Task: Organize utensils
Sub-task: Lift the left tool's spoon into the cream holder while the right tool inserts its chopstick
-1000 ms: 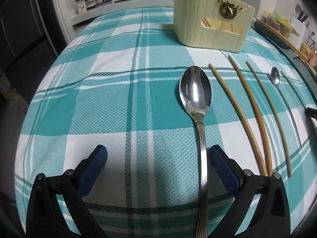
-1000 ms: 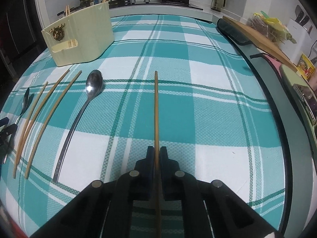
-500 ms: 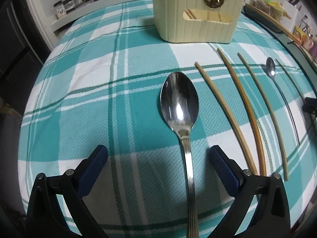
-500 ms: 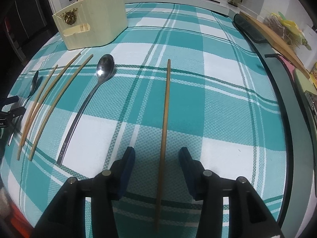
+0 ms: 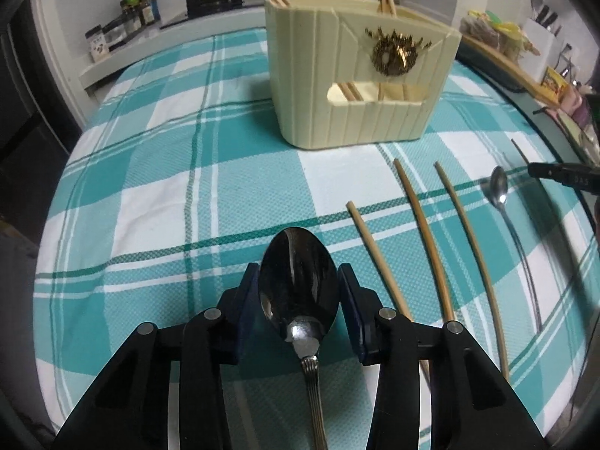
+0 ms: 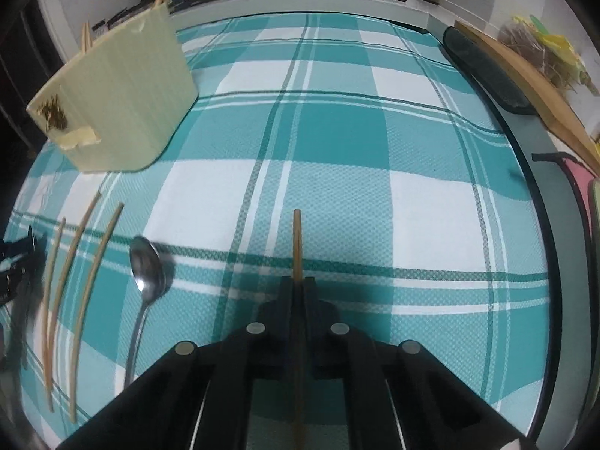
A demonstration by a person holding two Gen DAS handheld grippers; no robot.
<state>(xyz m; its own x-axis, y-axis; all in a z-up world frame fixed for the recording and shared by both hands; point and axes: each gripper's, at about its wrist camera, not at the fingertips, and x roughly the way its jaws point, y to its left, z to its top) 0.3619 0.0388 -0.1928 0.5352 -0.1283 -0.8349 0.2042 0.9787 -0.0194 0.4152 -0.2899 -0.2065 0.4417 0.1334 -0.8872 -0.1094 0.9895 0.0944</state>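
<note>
My left gripper is shut on a large steel spoon, its blue pads against the sides of the bowl, just above the cloth. My right gripper is shut on a single wooden chopstick that points forward. The cream utensil holder stands ahead of the left gripper with chopsticks in it; it also shows at upper left in the right wrist view. Three chopsticks and a small long-handled spoon lie on the cloth to the right of the left gripper.
A teal and white checked cloth covers the table. The table's right edge borders a counter with a wooden board. A stove and jars stand behind the table.
The left gripper moved forward along the large spoon and shut on its bowl. The right gripper, open half a second ago, moved forward and shut on the single chopstick.
</note>
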